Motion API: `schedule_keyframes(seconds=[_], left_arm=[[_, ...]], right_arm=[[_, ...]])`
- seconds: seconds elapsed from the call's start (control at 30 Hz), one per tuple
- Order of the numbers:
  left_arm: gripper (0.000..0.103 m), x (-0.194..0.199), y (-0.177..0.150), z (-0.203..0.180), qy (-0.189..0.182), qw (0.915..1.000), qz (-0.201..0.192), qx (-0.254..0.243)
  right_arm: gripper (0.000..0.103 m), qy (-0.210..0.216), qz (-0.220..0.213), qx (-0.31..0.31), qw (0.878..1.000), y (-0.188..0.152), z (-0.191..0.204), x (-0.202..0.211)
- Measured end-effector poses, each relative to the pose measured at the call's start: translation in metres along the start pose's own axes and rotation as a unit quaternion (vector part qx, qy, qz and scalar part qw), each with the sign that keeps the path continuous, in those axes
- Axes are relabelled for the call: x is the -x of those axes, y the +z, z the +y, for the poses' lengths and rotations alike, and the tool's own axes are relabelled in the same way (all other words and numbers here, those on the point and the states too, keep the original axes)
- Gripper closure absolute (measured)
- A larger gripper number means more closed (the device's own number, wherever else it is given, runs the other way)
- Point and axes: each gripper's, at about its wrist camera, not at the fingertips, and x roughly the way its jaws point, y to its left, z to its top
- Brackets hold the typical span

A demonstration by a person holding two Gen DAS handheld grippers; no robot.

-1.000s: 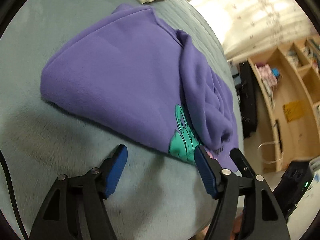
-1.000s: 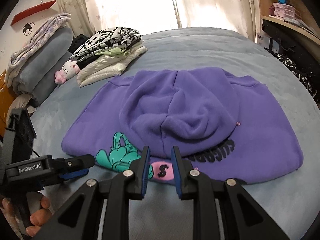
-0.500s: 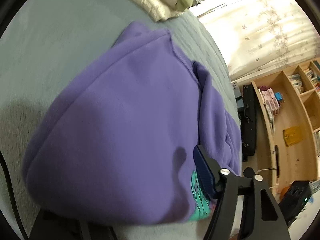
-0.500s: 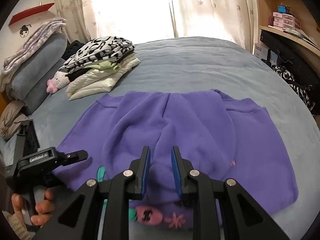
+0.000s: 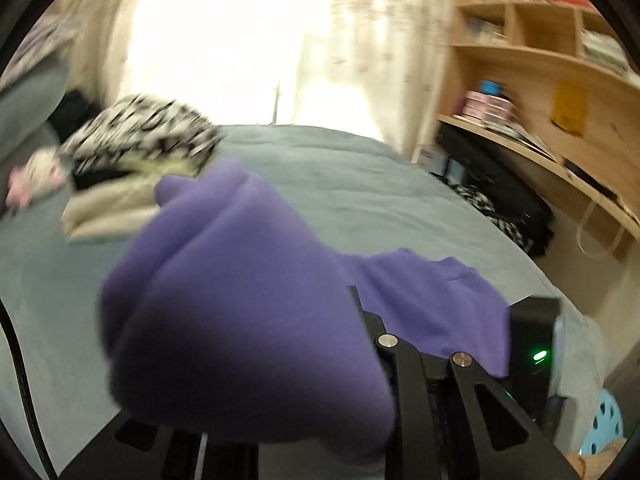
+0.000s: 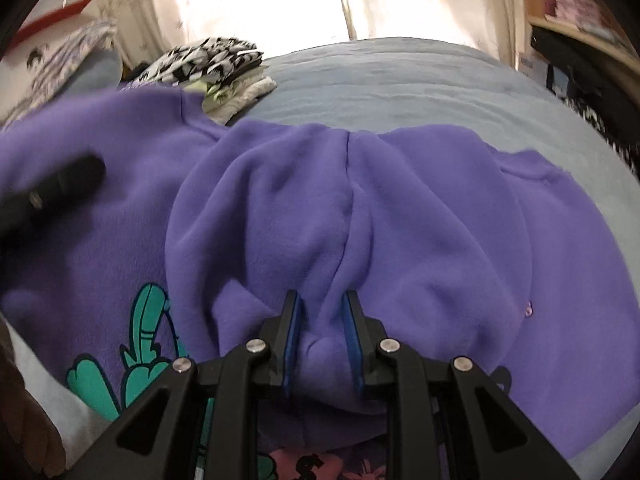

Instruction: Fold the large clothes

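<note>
A purple hoodie [image 6: 280,208] with a teal and pink print lies on the grey-blue bed [image 6: 400,76]. My right gripper [image 6: 322,312] is shut on a bunch of the hood's fabric at its near edge. In the left wrist view the hoodie [image 5: 248,320] bulges up over my left gripper and hides its fingertips; only the right finger arm [image 5: 404,360] shows. The left side of the hoodie is lifted off the bed. The left gripper shows blurred in the right wrist view [image 6: 60,188], against the purple fabric.
A pile of folded clothes [image 6: 216,68] with a black-and-white top lies at the far left of the bed. Grey pillows [image 5: 28,96] and a plush toy [image 5: 32,180] lie beyond it. Wooden shelves [image 5: 560,60] and dark bags [image 5: 500,200] stand right of the bed.
My left gripper has gone under the hoodie's left edge and lifted it up and over. My right gripper has pushed forward and closed on the hood fabric.
</note>
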Motion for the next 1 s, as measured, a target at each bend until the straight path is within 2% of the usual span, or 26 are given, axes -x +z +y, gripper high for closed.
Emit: schedule_keyframes(seconds=[0.2, 0.33, 0.43, 0.5, 0.6, 0.67, 0.77, 0.83, 0.93, 1.0], left_arm=[[0.086, -0.018, 0.022, -0.067, -0.031, 0.9971, -0.001, -0.070], [0.085, -0.025, 0.024, -0.110, -0.042, 0.9928, 0.002, -0.113], [0.084, -0.036, 0.022, -0.142, -0.041, 0.9877, 0.009, -0.151], [0.084, -0.046, 0.017, -0.164, -0.042, 0.9842, 0.019, -0.171], [0.083, -0.060, 0.009, -0.190, -0.051, 0.9794, 0.039, -0.191], [0.083, -0.072, 0.000, -0.208, -0.054, 0.9739, 0.051, -0.214], [0.081, -0.086, -0.018, -0.235, -0.049, 0.9642, 0.073, -0.250], [0.080, -0.100, -0.034, -0.251, -0.046, 0.9557, 0.090, -0.276], [0.079, -0.127, -0.065, -0.263, -0.034, 0.9364, 0.127, -0.325], [0.078, -0.139, -0.085, -0.269, -0.024, 0.9233, 0.131, -0.361]], right_arm=[[0.082, 0.076, 0.012, -0.079, 0.994, -0.005, -0.036, 0.007], [0.082, 0.137, 0.032, -0.140, 0.980, -0.013, -0.068, 0.022], [0.081, 0.165, 0.024, -0.182, 0.969, -0.021, -0.097, 0.045], [0.081, 0.132, 0.005, -0.190, 0.973, -0.026, -0.115, 0.065], [0.081, 0.037, -0.036, -0.193, 0.980, -0.035, -0.148, 0.100], [0.081, 0.002, -0.058, -0.207, 0.977, -0.041, -0.171, 0.118], [0.081, -0.041, -0.068, -0.218, 0.973, -0.045, -0.196, 0.132], [0.081, -0.064, -0.068, -0.227, 0.969, -0.048, -0.209, 0.136], [0.081, -0.068, -0.064, -0.243, 0.966, -0.055, -0.220, 0.138], [0.081, -0.069, -0.062, -0.245, 0.965, -0.057, -0.220, 0.137]])
